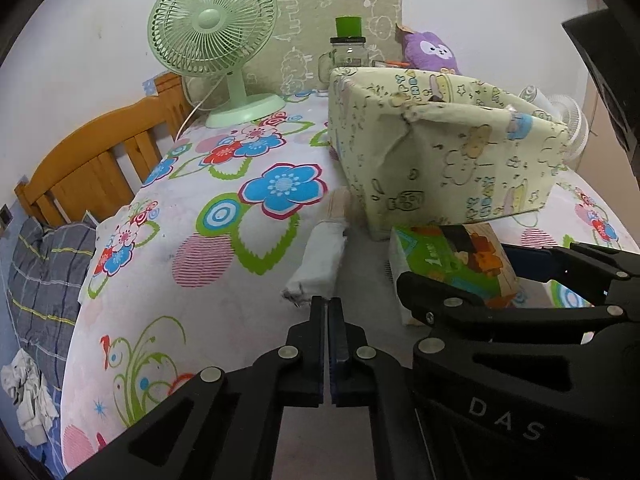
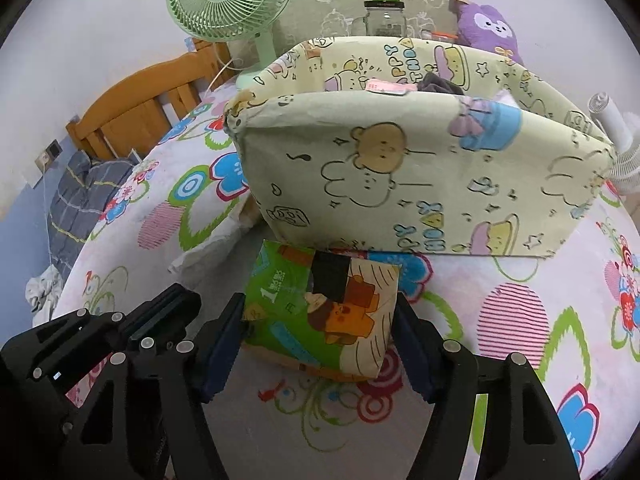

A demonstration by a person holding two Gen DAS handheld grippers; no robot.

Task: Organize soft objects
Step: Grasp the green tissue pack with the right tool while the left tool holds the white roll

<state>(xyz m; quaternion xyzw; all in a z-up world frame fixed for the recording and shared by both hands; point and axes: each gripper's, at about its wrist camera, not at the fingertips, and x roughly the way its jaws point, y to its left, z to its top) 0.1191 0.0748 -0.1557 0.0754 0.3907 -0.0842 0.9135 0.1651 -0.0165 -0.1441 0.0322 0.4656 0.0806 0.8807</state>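
A soft tissue pack [image 2: 320, 312] with a green and orange cartoon print lies on the flowered bed sheet [image 2: 520, 320], just in front of a pale yellow fabric storage box [image 2: 400, 180]. My right gripper [image 2: 320, 320] straddles the pack, its blue pads against both sides. A rolled white cloth [image 1: 318, 260] lies left of the pack [image 1: 452, 264]. My left gripper [image 1: 328, 304] is shut and empty, its tips just short of the roll's near end. The box [image 1: 460, 152] holds a dark cloth [image 2: 440, 82] and something pink. A purple plush [image 1: 432, 50] sits behind it.
A green desk fan [image 1: 216, 40] and a glass jar with a green lid [image 1: 348, 46] stand at the back of the bed. A wooden headboard [image 1: 100, 160] and grey plaid bedding [image 1: 44, 280] are on the left. A white fan [image 2: 616, 148] is beside the box's right end.
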